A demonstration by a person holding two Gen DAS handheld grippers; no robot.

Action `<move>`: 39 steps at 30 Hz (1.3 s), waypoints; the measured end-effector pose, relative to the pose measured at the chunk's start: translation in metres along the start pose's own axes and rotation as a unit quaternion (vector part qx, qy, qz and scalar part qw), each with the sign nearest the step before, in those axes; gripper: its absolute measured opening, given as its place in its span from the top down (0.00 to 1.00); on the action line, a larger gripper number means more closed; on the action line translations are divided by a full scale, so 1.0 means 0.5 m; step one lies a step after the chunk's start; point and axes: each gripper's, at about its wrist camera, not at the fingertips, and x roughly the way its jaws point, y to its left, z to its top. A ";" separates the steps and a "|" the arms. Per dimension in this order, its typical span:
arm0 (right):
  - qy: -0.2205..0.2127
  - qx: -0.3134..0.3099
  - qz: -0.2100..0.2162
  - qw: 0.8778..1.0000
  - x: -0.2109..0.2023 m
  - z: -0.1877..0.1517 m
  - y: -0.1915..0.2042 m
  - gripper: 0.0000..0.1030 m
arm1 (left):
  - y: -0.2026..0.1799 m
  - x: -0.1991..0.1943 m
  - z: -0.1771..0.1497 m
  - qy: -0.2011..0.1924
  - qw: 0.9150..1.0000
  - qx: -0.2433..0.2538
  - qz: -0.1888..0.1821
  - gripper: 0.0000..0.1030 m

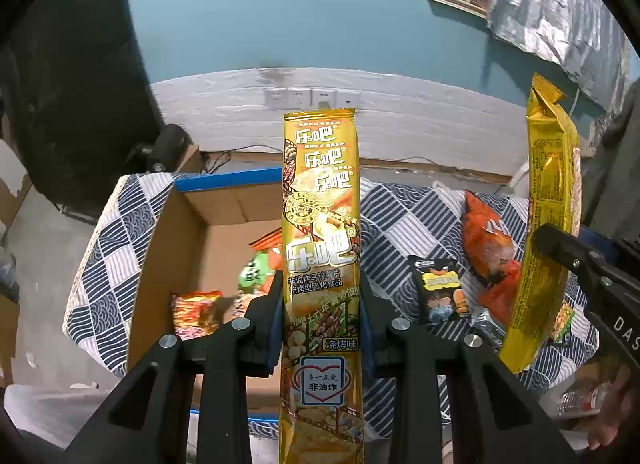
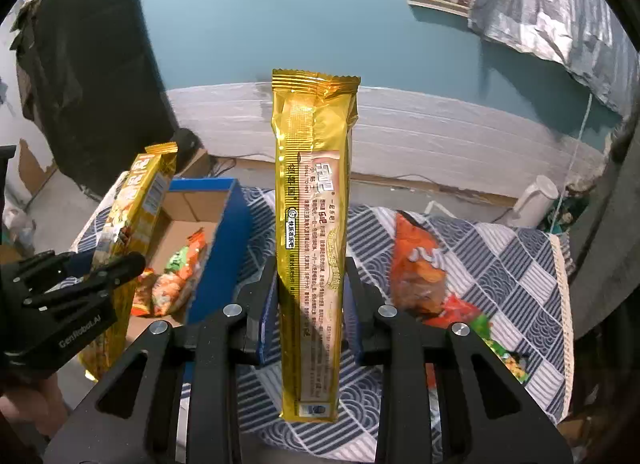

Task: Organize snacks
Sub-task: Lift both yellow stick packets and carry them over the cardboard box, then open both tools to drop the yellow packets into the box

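My left gripper (image 1: pixel 320 296) is shut on a long gold chip pack (image 1: pixel 320 248), held upright above the near edge of an open cardboard box (image 1: pixel 160 240). My right gripper (image 2: pixel 310 284) is shut on a second gold chip pack (image 2: pixel 312 224), upright with its back side facing me, above the patterned cloth. Each gripper and its pack also show in the other view: the right one (image 1: pixel 548 224) at the right edge, the left one (image 2: pixel 132 224) at the left edge. Several small snack bags (image 1: pixel 196 310) lie inside the box.
The box has blue outer sides (image 2: pixel 224 248) and stands on a table with a blue-and-white patterned cloth (image 2: pixel 500 264). An orange chip bag (image 2: pixel 420 264), a small black snack pack (image 1: pixel 440 288) and a green-and-yellow pack (image 2: pixel 496 344) lie on the cloth to the right of the box.
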 end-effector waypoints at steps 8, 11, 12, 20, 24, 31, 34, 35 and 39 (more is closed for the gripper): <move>0.011 -0.019 0.023 1.000 0.034 0.031 0.090 0.73 | 0.091 0.005 0.005 -0.006 1.000 -0.028 0.012 0.70; 0.019 -0.025 0.035 0.999 0.053 0.041 0.127 0.73 | 0.121 0.011 0.004 -0.005 0.999 -0.038 0.015 0.70; 0.022 -0.027 0.040 0.999 0.060 0.043 0.140 0.73 | 0.134 0.015 0.004 -0.003 0.999 -0.043 0.014 0.70; 0.044 -0.042 0.069 0.996 0.117 0.061 0.228 0.73 | 0.204 0.041 -0.007 0.007 0.997 -0.069 0.024 0.70; 0.054 -0.051 0.073 0.994 0.148 0.064 0.265 0.73 | 0.230 0.066 -0.016 0.017 0.996 -0.077 0.032 0.70; 0.082 -0.059 0.075 0.992 0.198 0.050 0.296 0.73 | 0.255 0.104 -0.030 0.040 0.994 -0.094 0.031 0.69; 0.093 -0.060 0.074 0.991 0.213 0.049 0.303 0.73 | 0.256 0.108 -0.031 0.040 0.994 -0.093 0.037 0.68; 0.096 -0.060 0.074 0.991 0.217 0.048 0.303 0.72 | 0.254 0.105 -0.030 0.033 0.995 -0.089 0.043 0.67; 0.096 -0.060 0.064 0.991 0.215 0.049 0.308 0.69 | 0.246 0.087 -0.025 0.007 0.994 -0.074 0.078 0.33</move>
